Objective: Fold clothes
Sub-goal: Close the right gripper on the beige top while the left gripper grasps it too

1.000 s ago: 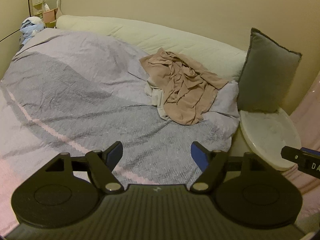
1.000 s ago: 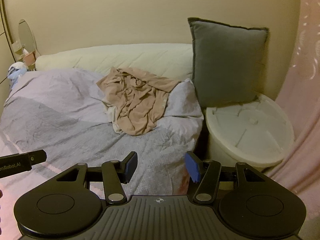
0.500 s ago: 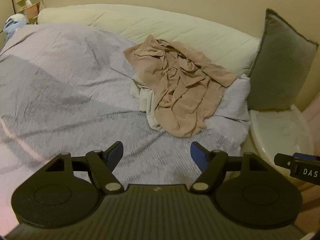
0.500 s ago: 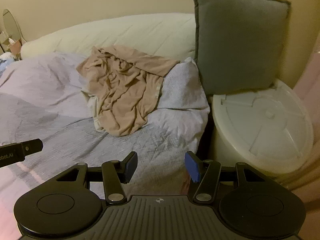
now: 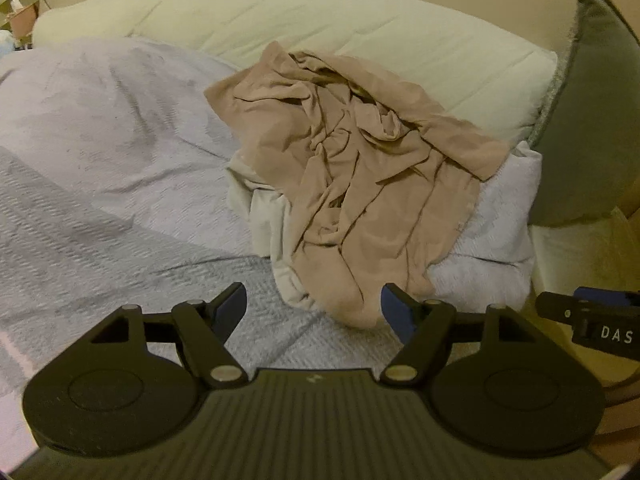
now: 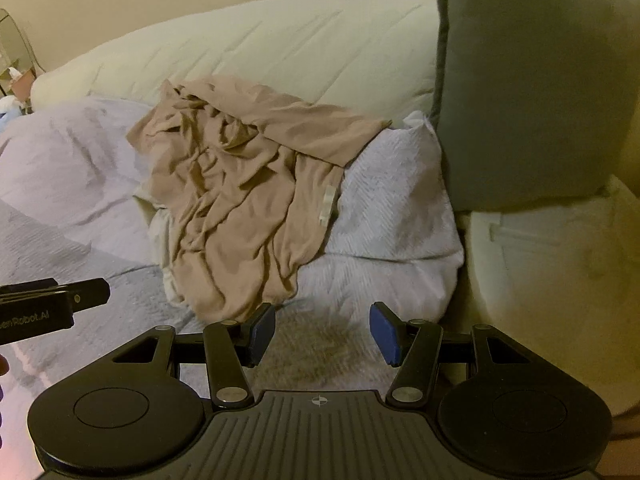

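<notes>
A crumpled tan garment (image 5: 360, 184) (image 6: 244, 200) lies heaped on the grey bedspread (image 5: 120, 160) (image 6: 384, 216), with a pale cream cloth (image 5: 264, 216) (image 6: 160, 220) showing under its left side. My left gripper (image 5: 314, 310) hangs open just short of the garment's near hem, nothing between its blue pads. My right gripper (image 6: 322, 332) is open too, over bare bedspread just right of the hem. Each gripper's tip shows at the edge of the other's view.
A long cream bolster (image 5: 340, 28) (image 6: 280, 52) runs along the wall behind the heap. A grey cushion (image 5: 588, 120) (image 6: 532, 88) leans at the right, above a round white lidded tub (image 5: 580, 256) (image 6: 560, 288) beside the bed. Small items sit far left.
Both grippers have come forward and down toward the tan garment, which now looks much larger and nearer. Both pairs of jaws stay as wide apart as before.
</notes>
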